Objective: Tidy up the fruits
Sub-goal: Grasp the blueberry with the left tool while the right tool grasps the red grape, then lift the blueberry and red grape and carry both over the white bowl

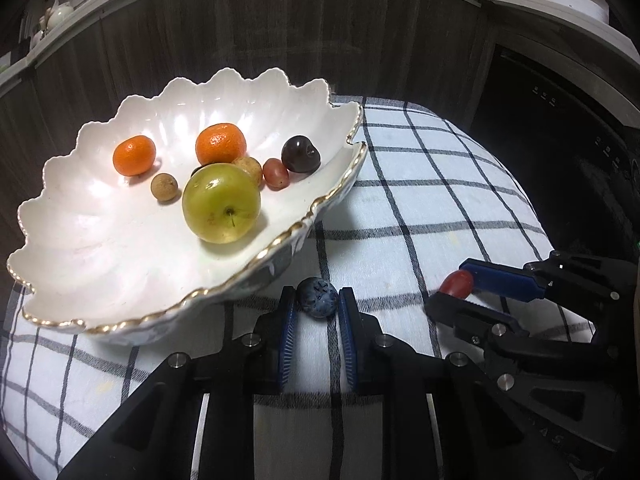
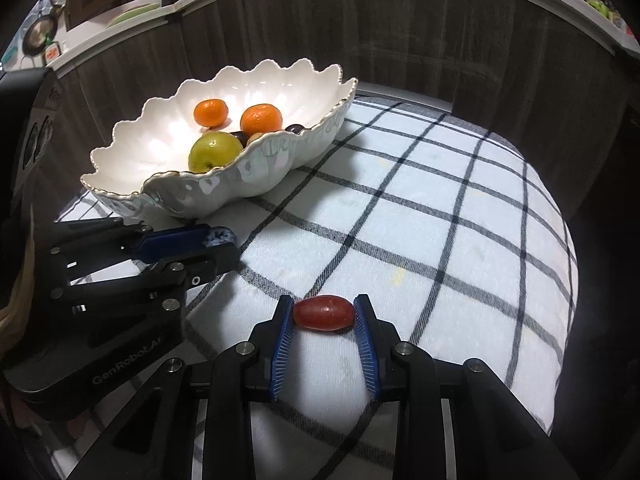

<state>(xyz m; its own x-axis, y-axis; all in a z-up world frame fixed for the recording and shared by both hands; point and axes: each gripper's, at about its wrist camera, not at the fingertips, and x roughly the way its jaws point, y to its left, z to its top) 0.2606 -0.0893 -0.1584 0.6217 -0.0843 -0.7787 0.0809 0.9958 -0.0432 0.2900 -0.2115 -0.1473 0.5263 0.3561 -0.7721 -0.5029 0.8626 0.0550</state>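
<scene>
Now both grippers carry fruit just above the checked cloth (image 2: 440,200): the left gripper (image 1: 317,300) is closed on a blueberry (image 1: 317,297) just beside the scalloped bowl (image 1: 100,280), and the right gripper (image 2: 324,314) pinches a red grape (image 2: 324,313) by its ends. I judge the next move is lifting each over the rim to release inside.

Bench (image 2: 460,216) covered by a white cloth with dark grid check, filling lower and right of both frames; rounded far edge toward upper right. Scalloped white bowl (image 1: 100,240) with gold rim sat directly on the cloth, upper left of frame in both views. Blueberry (image 1: 317,297) low centre in left wrist view, just beside the bowl's near rim; red grape (image 2: 324,313) low centre in right wrist view, well apart from the bowl. Contact with the cloth unclear for both.
</scene>
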